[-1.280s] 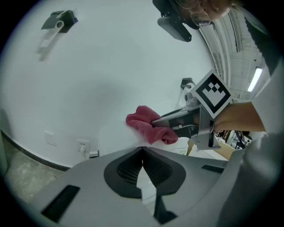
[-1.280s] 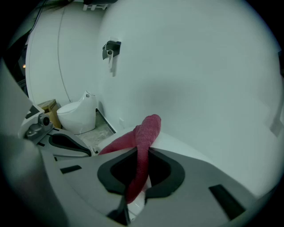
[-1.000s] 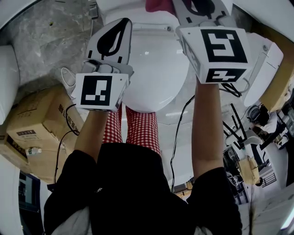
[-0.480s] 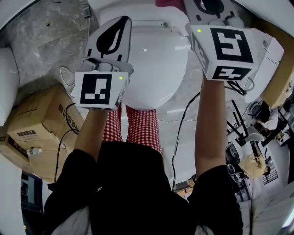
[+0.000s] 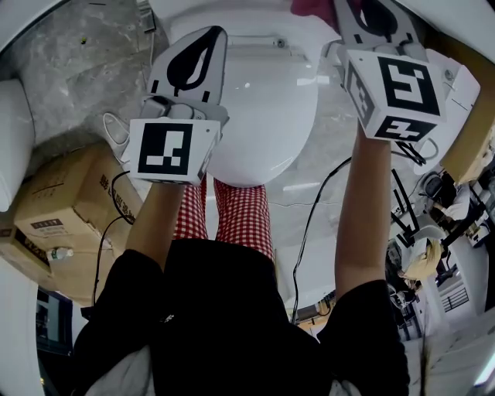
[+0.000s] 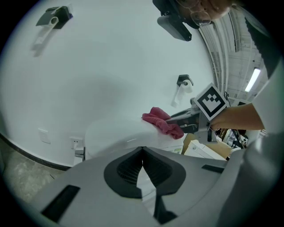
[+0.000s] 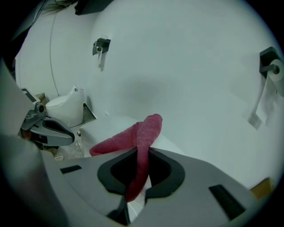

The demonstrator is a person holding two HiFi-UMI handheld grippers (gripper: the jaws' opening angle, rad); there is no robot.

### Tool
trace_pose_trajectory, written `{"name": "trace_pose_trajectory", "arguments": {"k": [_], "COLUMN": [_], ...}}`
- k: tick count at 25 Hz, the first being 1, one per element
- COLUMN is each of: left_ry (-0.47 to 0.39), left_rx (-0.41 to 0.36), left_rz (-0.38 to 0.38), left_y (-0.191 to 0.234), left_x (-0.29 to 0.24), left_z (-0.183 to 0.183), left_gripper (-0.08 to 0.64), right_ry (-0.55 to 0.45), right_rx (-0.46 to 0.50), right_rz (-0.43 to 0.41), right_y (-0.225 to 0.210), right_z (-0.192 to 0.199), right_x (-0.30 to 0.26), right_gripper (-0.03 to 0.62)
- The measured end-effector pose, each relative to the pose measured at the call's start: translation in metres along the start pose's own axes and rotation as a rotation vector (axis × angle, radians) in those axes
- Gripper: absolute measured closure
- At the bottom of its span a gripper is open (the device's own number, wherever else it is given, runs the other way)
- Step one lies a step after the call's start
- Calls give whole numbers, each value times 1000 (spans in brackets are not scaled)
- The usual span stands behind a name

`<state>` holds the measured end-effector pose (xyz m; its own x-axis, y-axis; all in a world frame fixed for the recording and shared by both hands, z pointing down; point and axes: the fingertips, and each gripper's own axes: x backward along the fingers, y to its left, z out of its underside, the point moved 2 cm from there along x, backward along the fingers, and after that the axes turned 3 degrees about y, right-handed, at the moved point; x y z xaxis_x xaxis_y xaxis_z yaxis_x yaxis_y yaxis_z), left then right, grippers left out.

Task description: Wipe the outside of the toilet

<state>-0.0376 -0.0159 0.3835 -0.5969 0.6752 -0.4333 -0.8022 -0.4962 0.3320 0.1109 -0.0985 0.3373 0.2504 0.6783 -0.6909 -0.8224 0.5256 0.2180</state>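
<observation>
Pinches the red cloth (image 7: 133, 135) in the right gripper (image 7: 141, 177) jaws, with its length trailing leftward over the top of the toilet tank (image 6: 111, 133) at the far end. Keeps the left gripper (image 6: 142, 170) jaws pressed together and empty, nearer, over the lid (image 5: 263, 100). Since a second ago, carries the cloth farther and rightward; barely shifts the left.

Red cloth (image 5: 309, 6) partly beyond top edge

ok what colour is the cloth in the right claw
Deep pink, near red. The cloth shows best in the right gripper view, held by the right claw.
</observation>
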Motion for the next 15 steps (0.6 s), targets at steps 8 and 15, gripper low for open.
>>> {"name": "trace_pose_trajectory", "arguments": {"k": [8,15], "left_ry": [-3,5], "left_rx": [1,-5], "left_rz": [-5,-6], "left_y": [2,2], "left_x": [1,2], "left_z": [1,4], "left_gripper": [551,551], "right_ry": [18,53], "right_rx": [-6,21], "right_rz": [36,102], "right_y": [-13,-32], "right_z": [12,30], "right_x": [4,12], "right_gripper": [538,538]}}
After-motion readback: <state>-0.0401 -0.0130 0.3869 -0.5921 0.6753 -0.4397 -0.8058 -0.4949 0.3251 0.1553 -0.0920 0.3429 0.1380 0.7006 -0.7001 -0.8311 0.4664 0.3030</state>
